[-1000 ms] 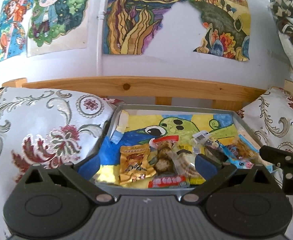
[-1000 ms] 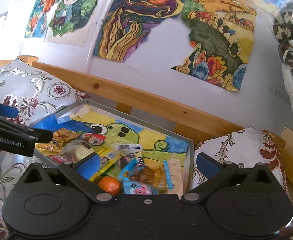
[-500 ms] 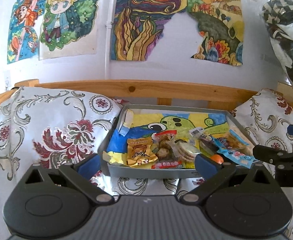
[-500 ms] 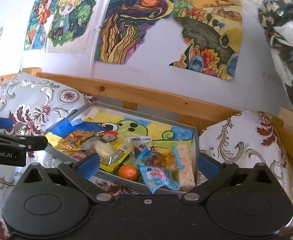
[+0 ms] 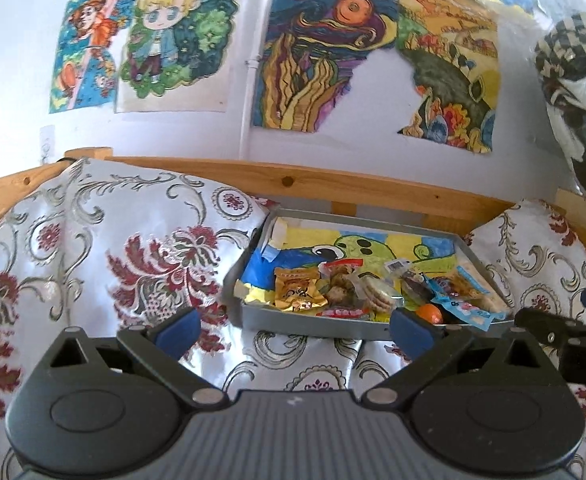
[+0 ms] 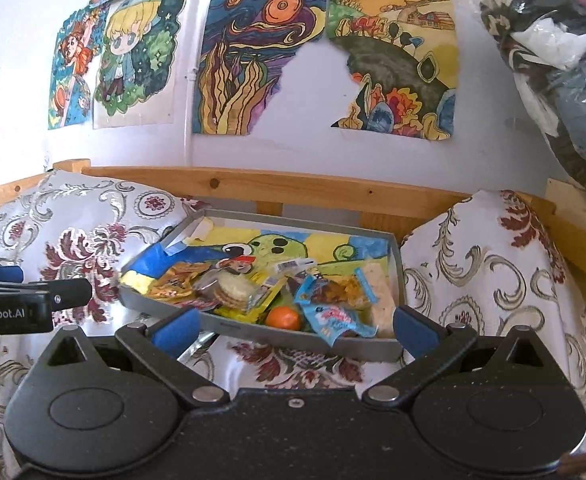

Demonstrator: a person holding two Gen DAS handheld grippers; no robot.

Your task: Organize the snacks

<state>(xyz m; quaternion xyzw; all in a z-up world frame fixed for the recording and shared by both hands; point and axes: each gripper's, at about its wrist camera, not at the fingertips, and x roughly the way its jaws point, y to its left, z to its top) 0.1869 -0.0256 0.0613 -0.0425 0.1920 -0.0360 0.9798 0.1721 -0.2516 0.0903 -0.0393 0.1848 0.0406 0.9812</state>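
A grey tray (image 5: 313, 324) (image 6: 285, 332) lined with a green cartoon drawing rests on the patterned fabric and holds several snacks: a gold packet (image 5: 297, 289) (image 6: 177, 280), a bag of round biscuits (image 5: 375, 289) (image 6: 235, 290), a small orange (image 5: 430, 313) (image 6: 283, 317) and a light-blue packet (image 5: 463, 307) (image 6: 331, 318). My left gripper (image 5: 293, 326) is open, short of the tray's near edge. My right gripper (image 6: 293, 322) is open too, its pads on either side of the tray's near wall in view, empty.
White cushions with red floral print (image 5: 105, 256) (image 6: 493, 264) flank the tray. A wooden rail (image 5: 333, 188) runs behind it, under a wall of coloured drawings (image 6: 253, 60). A bundle of clothes (image 6: 561, 52) hangs at upper right.
Both grippers have pulled back from the tray, which now looks smaller and farther away. More of the patterned fabric shows in front of it. Both stay open.
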